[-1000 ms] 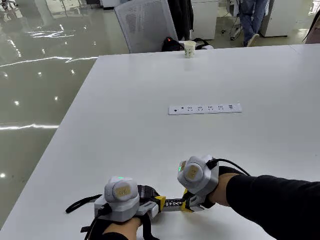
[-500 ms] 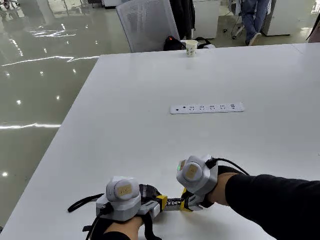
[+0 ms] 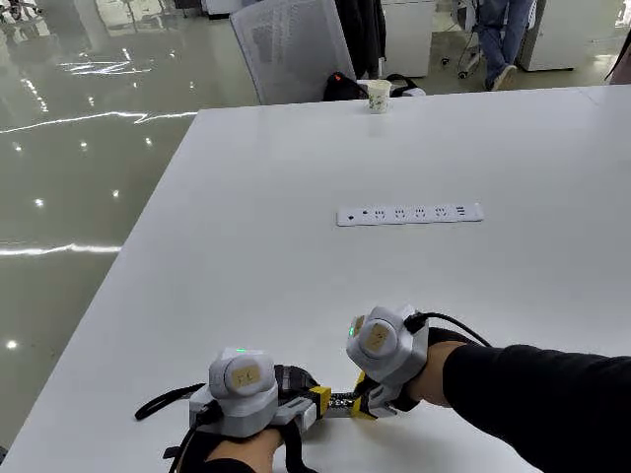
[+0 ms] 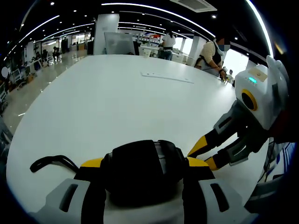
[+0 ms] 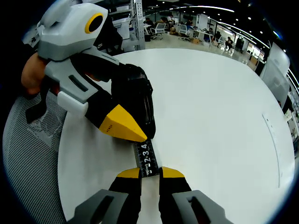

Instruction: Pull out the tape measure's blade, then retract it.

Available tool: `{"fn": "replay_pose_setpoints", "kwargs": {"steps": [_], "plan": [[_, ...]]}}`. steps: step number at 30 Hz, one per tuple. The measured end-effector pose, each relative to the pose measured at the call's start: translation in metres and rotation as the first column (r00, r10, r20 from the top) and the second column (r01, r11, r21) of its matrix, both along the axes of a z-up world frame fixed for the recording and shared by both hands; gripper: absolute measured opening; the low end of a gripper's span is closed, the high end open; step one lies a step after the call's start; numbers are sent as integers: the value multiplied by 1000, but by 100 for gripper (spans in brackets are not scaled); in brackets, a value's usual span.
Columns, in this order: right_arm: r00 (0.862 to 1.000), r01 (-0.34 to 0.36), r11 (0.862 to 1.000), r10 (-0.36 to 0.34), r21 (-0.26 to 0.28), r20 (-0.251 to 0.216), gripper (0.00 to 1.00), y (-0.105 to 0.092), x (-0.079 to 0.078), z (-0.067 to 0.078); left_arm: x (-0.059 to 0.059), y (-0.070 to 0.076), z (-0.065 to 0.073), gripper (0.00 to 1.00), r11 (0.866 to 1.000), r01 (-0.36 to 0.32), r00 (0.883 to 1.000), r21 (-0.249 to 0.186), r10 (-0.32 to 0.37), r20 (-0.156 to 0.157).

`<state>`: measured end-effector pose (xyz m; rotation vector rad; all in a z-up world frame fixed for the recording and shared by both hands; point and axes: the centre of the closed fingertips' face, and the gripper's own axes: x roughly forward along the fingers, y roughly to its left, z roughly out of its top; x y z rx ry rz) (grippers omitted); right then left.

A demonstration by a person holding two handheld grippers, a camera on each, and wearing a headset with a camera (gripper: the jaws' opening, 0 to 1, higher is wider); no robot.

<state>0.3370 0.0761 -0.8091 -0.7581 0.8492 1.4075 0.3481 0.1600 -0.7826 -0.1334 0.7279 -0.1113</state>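
Your left tongs (image 4: 145, 164) are clamped on the black case of the tape measure (image 5: 138, 100), which sits low over the near edge of the desk (image 3: 296, 197), its wrist strap (image 4: 49, 163) trailing off to your left. Your right tongs (image 5: 150, 173) are pinching the end of the blade (image 5: 145, 158), with only a short length showing between the tongs and the case mouth, the first few numbers readable.

With so little blade out, you look to be at one end of the stroke. Whether it is the start of the pull or the last of the return I cannot tell from this. If you are pulling, draw the right tongs straight away from the case, in line with the blade, and hold the case firm. If you are returning it, ease the tip in slowly so it does not snap back.
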Motion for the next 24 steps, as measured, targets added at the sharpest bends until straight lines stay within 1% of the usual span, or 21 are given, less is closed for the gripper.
{"fn": "replay_pose_setpoints", "kwargs": {"steps": [12, 17, 24], "plan": [[1000, 0, 1000, 0, 8, -4, 11, 4, -2, 0, 0, 0, 1, 62, 1000, 3, 1000, -5, -3, 0], [1000, 6, 1000, -5, 13, -13, 11, 6, -1, 0, 0, 0, 1, 62, 1000, 3, 1000, -6, -3, -1], [1000, 9, 1000, -9, 17, -16, 11, 8, 0, 0, 2, 0, 1, 62, 1000, 3, 1000, -8, -3, -1]]}}
